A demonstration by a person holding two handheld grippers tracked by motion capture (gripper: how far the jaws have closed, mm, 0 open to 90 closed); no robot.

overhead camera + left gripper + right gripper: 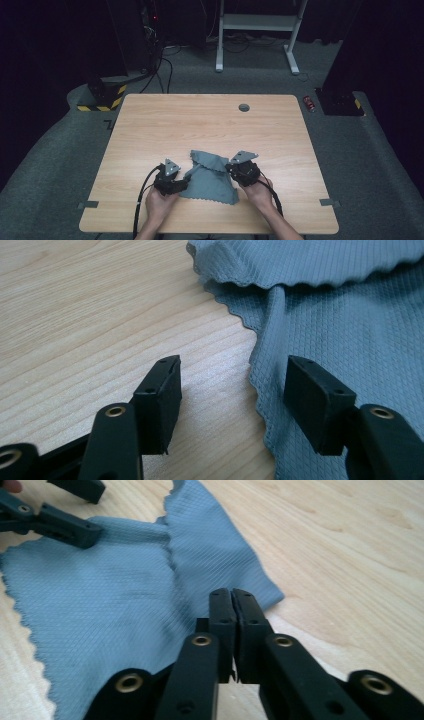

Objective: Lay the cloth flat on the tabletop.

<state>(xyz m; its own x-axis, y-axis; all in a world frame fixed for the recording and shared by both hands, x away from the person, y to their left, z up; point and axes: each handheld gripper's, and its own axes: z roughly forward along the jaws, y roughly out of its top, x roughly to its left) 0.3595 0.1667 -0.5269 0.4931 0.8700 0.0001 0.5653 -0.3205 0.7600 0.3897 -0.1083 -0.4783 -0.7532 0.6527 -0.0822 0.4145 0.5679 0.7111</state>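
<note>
Grey cloth (210, 176) lies crumpled on the worktop (150, 125) between your low hands: your left gripper (232, 390) straddles its scalloped edge, jaws wide, while your right gripper (232, 610) pinches its opposite edge.

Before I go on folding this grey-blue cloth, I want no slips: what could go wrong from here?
1. The right gripper is shut at the edge of the grey-blue waffle-weave cloth; whether it pinches fabric is hard to tell, so a pull may leave the cloth behind.
2. The left gripper is open, straddling the scalloped hem; closing there may catch only the edge, which could slip out.
3. The folded-over flap is loose and could unfold if dragged across the wooden table.
</note>
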